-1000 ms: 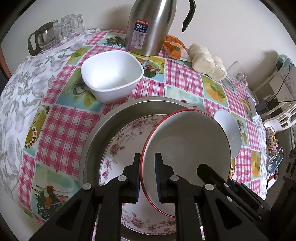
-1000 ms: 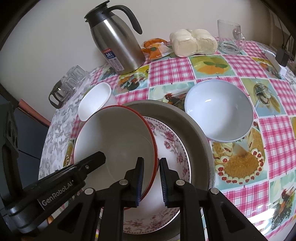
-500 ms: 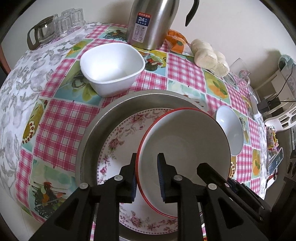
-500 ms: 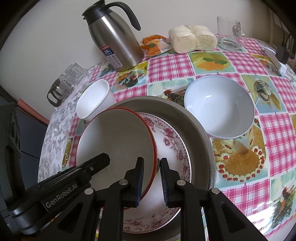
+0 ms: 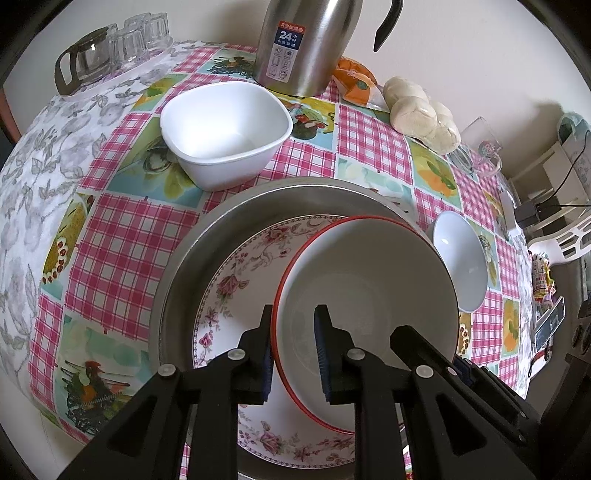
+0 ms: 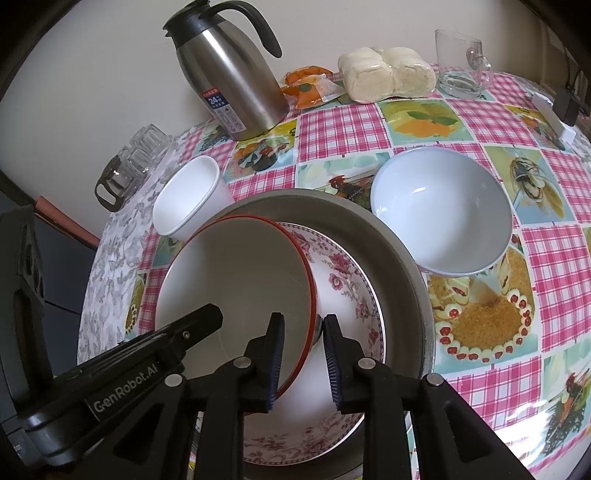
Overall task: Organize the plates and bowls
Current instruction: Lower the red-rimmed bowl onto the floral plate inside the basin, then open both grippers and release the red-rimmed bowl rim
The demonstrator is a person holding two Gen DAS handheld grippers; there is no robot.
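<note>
We see the red-rimmed bowl (image 5: 369, 295) resting in the floral plate (image 5: 236, 291), its rim between both grippers' (image 5: 293, 354) (image 6: 303, 360) jaws, which have just been opening, slightly parted.

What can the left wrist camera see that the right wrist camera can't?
Only the left wrist view shows the white plastic rack beyond the table's far edge.

Only the right wrist view shows the black lid of the steel thermos; the left view cuts it off.

Both show the red-rimmed bowl lying on the floral plate inside the metal basin, with the square white bowl and the round white bowl beside it.
</note>
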